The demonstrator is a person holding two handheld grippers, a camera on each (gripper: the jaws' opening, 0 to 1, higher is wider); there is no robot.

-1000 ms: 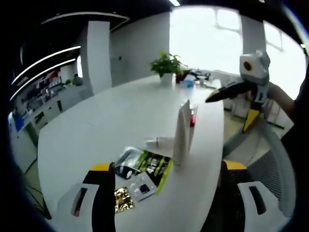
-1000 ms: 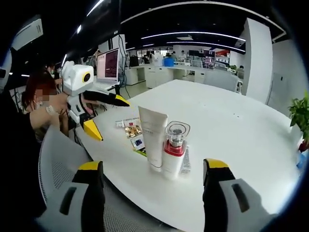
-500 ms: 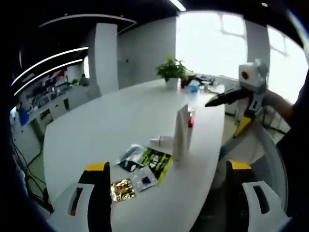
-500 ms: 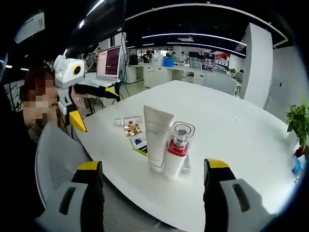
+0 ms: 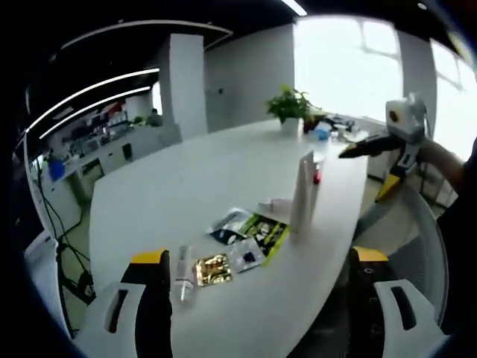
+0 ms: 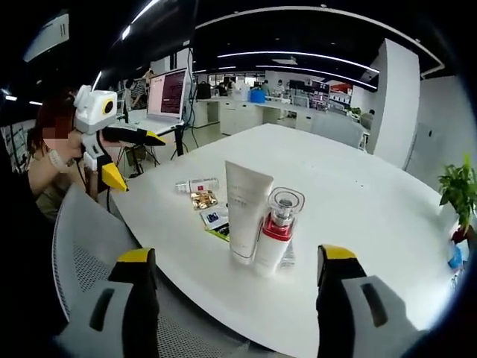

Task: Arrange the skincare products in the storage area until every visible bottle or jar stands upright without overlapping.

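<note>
A white tube (image 6: 247, 212) stands upright near the table's edge. Touching its side is an upright bottle (image 6: 277, 231) with a clear cap and a red collar. In the left gripper view the tube (image 5: 304, 190) hides most of the bottle (image 5: 317, 175). Flat sachets (image 5: 250, 235), a gold sachet (image 5: 212, 268) and a small clear vial (image 5: 183, 272) lie on the white table (image 5: 186, 179). My left gripper (image 5: 258, 256) is open, held off the table's edge, also seen from the right gripper view as the left gripper (image 6: 144, 162). My right gripper (image 6: 237, 255) is open in front of the tube; the right gripper (image 5: 363, 175) holds nothing.
A mesh office chair (image 6: 82, 246) sits between the table's edge and the person. A potted plant (image 5: 292, 104) and small items stand at the far end of the table. A monitor (image 6: 168, 93) and desks are beyond the table.
The left gripper has drawn back from the table, so more tabletop and the lying vial show. The right gripper has barely moved. The tube and bottle stand as before.
</note>
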